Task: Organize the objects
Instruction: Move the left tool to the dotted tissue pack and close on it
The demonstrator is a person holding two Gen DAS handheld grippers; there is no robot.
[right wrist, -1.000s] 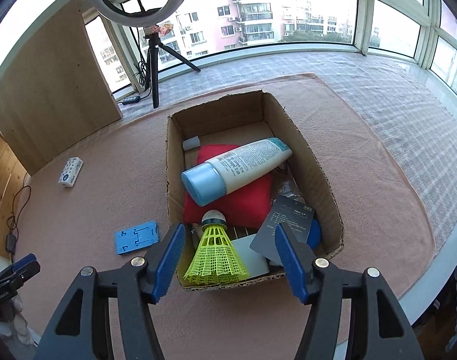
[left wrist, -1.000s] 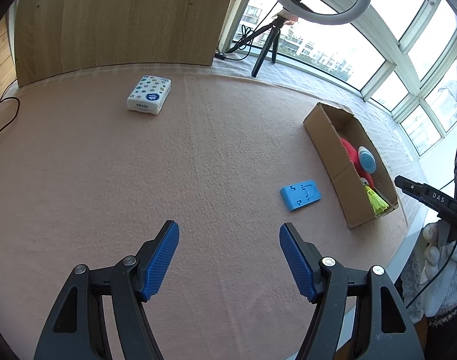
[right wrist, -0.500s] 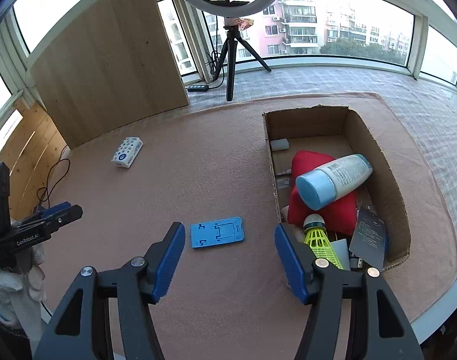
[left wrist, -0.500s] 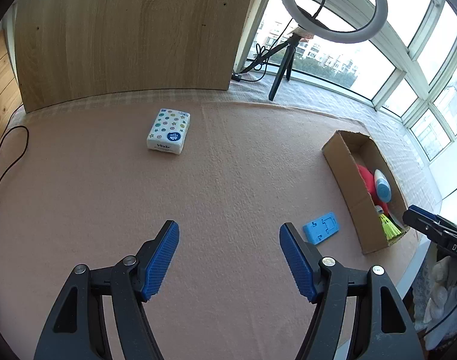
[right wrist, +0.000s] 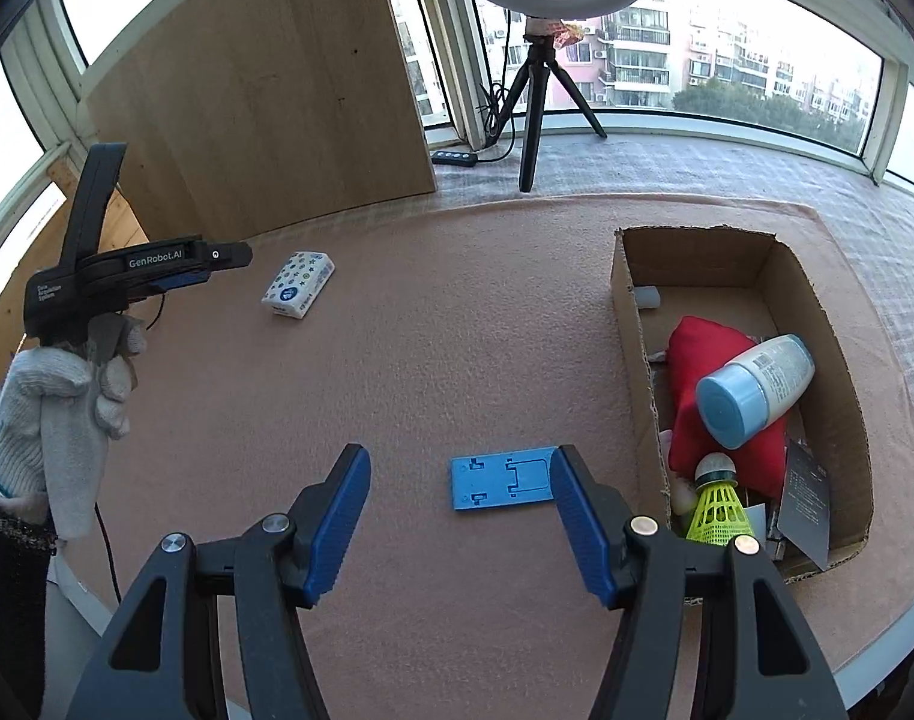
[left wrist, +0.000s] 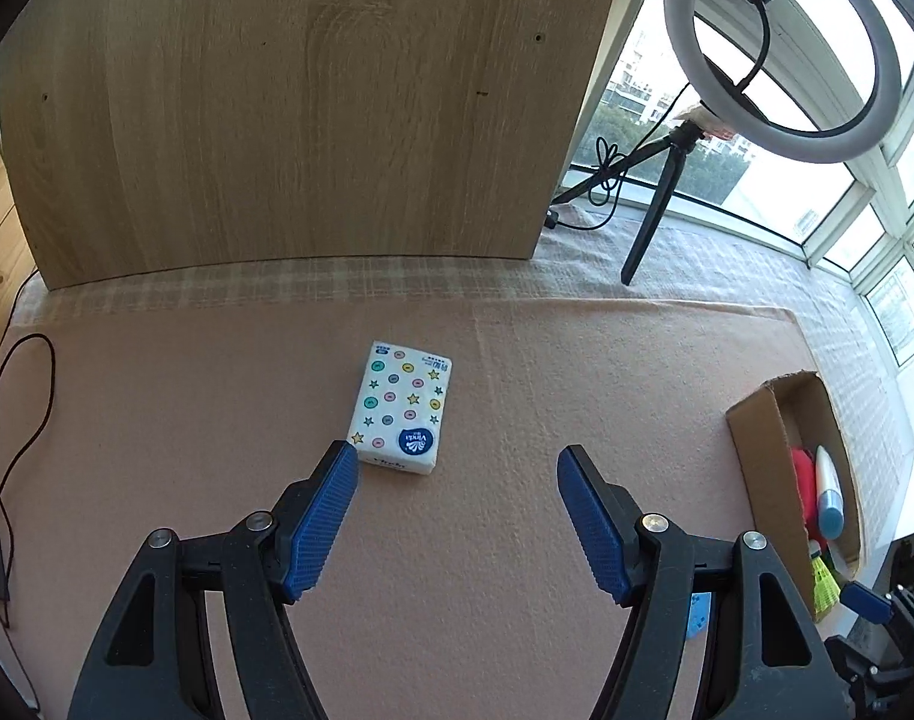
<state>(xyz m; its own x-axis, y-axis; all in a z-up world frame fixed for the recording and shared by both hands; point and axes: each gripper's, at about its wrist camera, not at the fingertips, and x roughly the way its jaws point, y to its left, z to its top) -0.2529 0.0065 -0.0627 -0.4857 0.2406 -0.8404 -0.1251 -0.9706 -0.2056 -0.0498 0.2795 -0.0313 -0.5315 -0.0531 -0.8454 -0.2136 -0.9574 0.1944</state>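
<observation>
Left gripper [left wrist: 457, 480] jaws spread wide, held by a gloved hand [right wrist: 66, 384], right gripper [right wrist: 460, 480] likewise agape

Left gripper [left wrist: 457, 474]: blue-padded fingers spread wide, nothing held between them; tissue pack [left wrist: 402, 407], white with coloured dots and stars, laid flat on pink mat [left wrist: 517, 390] just beyond the left fingertip; cardboard box [left wrist: 757, 456] seen at the right edge; ring light [left wrist: 775, 48] on tripod placed behind

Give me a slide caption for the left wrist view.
Open left hand-held gripper approaching a tissue pack on the pink mat.
</observation>
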